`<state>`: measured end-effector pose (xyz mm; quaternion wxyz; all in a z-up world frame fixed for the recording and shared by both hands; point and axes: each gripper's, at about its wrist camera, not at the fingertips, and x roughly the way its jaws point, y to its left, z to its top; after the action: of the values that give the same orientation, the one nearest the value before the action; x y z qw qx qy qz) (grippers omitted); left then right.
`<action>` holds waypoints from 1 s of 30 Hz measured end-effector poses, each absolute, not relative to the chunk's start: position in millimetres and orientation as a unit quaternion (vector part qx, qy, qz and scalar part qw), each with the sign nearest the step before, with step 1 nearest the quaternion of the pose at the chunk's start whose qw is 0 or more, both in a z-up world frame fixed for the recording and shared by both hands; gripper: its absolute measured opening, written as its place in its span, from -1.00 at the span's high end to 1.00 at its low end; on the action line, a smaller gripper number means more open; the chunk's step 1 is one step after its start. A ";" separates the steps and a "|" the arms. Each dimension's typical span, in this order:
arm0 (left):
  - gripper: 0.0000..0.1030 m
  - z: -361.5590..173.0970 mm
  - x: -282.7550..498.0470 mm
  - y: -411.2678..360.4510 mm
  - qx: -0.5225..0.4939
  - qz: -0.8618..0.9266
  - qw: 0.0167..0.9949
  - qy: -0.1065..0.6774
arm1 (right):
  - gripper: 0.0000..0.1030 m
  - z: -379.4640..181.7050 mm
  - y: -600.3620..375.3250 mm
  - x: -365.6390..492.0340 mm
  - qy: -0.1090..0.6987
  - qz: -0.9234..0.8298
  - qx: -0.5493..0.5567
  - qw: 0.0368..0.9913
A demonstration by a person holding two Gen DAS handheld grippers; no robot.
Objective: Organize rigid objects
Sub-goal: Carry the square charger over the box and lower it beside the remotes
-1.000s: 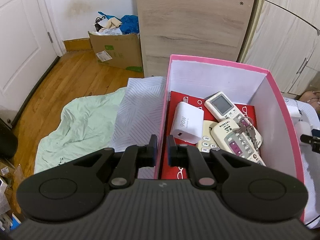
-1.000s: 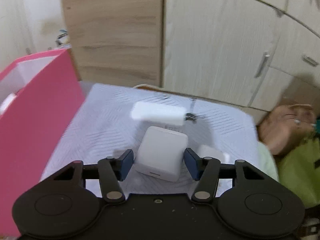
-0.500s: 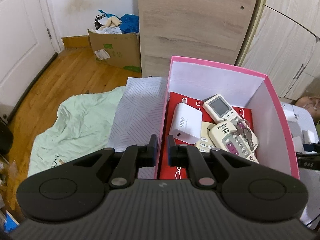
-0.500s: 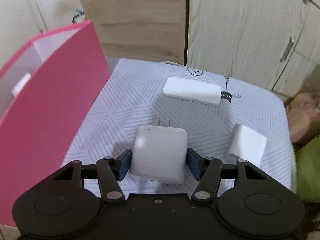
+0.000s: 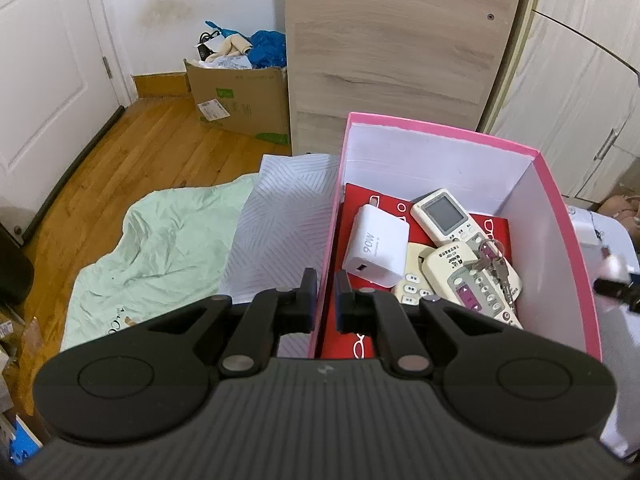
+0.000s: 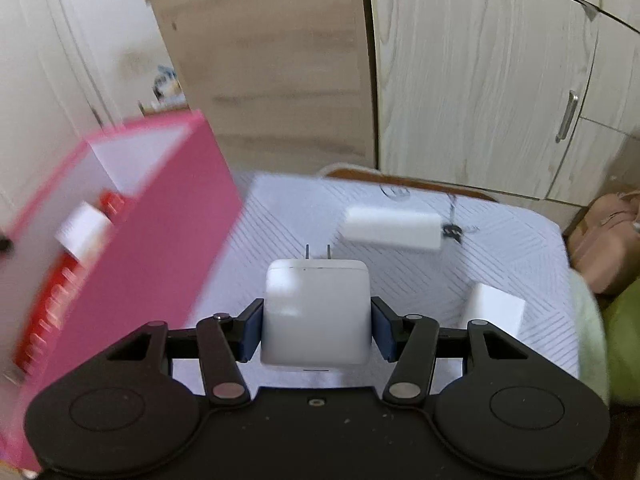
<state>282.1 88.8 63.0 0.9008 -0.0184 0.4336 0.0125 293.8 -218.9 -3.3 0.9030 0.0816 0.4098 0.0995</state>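
Observation:
My left gripper [image 5: 326, 294] is shut on the near left wall of the pink box [image 5: 440, 132]. The box holds a white 90W charger [image 5: 376, 246], two remotes [image 5: 444, 216], a key bunch [image 5: 494, 258] and a red case [image 5: 356, 196]. My right gripper [image 6: 318, 330] is shut on a white square charger [image 6: 316, 312] with its prongs pointing away, held above the striped cloth [image 6: 500, 276]. The pink box [image 6: 160, 248] stands just left of it.
A white power bank [image 6: 392, 226] and a small white adapter [image 6: 494, 310] lie on the striped cloth. Wooden cabinets [image 6: 480, 80] stand behind. A cardboard box [image 5: 240, 100] sits on the wood floor, and a green sheet [image 5: 160, 240] lies left of the pink box.
My right gripper has lifted the white charger off the cloth and swung left toward the pink box. My left gripper keeps its hold on the box wall.

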 end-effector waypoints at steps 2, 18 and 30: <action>0.87 62.8 281.3 88.4 -0.016 0.012 0.901 0.432 | -0.17 12.7 -211.1 287.4 0.389 0.120 0.106 0.907; 0.87 64.0 280.8 98.7 -0.051 0.011 0.898 0.436 | -0.17 16.7 -75.8 284.6 0.468 0.310 0.230 0.795; 0.87 63.7 278.2 100.4 -0.060 0.009 0.898 0.436 | -0.17 -53.0 -52.7 327.4 0.555 0.253 0.411 0.677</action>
<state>278.2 100.4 63.7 0.8980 -0.0598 0.4358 0.0089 327.4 -52.7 -53.0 0.6775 0.4115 0.5549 0.2525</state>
